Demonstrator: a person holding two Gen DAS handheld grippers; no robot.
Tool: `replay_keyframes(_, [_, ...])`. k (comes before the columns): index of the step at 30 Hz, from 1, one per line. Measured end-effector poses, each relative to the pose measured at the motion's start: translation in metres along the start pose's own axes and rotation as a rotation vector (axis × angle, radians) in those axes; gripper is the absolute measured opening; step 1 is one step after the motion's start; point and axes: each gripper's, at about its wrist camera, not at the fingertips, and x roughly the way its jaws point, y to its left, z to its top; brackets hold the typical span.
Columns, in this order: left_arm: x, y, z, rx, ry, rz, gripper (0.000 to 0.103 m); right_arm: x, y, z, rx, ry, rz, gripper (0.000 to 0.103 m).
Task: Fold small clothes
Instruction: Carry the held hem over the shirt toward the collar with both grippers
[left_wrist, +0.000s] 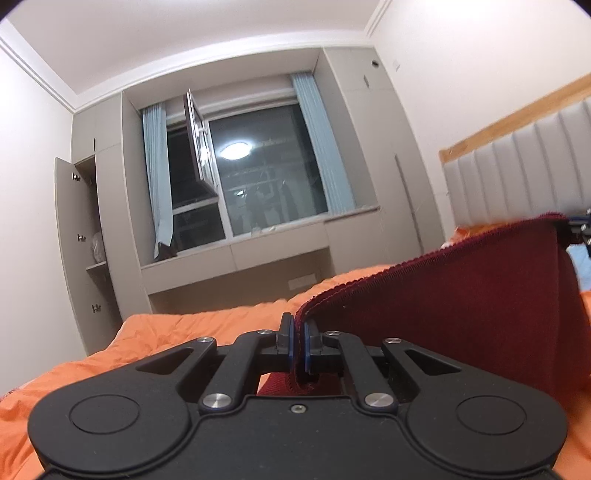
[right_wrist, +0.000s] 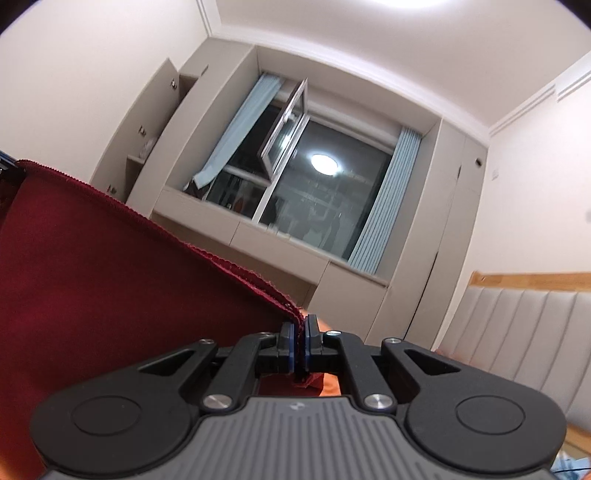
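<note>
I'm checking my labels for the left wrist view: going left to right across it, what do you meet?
Open cabinet door → left curtain → window → right curtain → dark red garment → padded headboard.

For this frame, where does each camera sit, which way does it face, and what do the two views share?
Left wrist: on the left gripper, facing level over the orange bedding to the window; its fingers pinch the dark red garment.
Right wrist: on the right gripper, rolled, facing the same window; it clamps the garment's other corner.
Shared: garment, window, open cupboard, headboard.
</note>
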Motion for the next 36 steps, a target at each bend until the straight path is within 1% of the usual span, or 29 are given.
replay_keyframes(5, [0.072, 0.003, -0.016, -0.008, 0.088, 0.002, 0.005, 0.063, 0.012, -0.023, 0.016, 0.108, 0.031, 0.005])
replay_keyframes(9, [0.127, 0.001, -0.033, 0.026, 0.154, 0.011, 0.005, 0.105, 0.024, -0.046, 0.004, 0.201, 0.062, 0.005])
replay_keyframes(12, [0.16, 0.0, -0.048, 0.028, 0.209, 0.008, 0.005, 0.128, 0.033, -0.063, -0.001, 0.263, 0.081, 0.005])
replay_keyframes(16, [0.194, 0.0, -0.069, -0.007, 0.303, -0.012, 0.005, 0.146, 0.047, -0.08, -0.031, 0.326, 0.108, 0.005])
replay_keyframes(20, [0.21, -0.003, -0.095, -0.004, 0.384, -0.023, 0.005, 0.159, 0.058, -0.088, -0.057, 0.361, 0.121, 0.005])
replay_keyframes(23, [0.222, -0.001, -0.106, -0.018, 0.423, -0.03, 0.005, 0.164, 0.063, -0.094, -0.073, 0.38, 0.123, 0.005])
replay_keyframes(29, [0.238, -0.008, -0.117, 0.019, 0.464, -0.023, 0.005, 0.173, 0.069, -0.097, -0.09, 0.408, 0.122, 0.005])
replay_keyframes(33, [0.246, -0.007, -0.122, 0.007, 0.493, -0.019, 0.005, 0.176, 0.072, -0.097, -0.1, 0.408, 0.121, 0.006])
replay_keyframes(36, [0.251, -0.006, -0.124, 0.002, 0.504, -0.015, 0.005, 0.18, 0.075, -0.1, -0.113, 0.428, 0.128, 0.006])
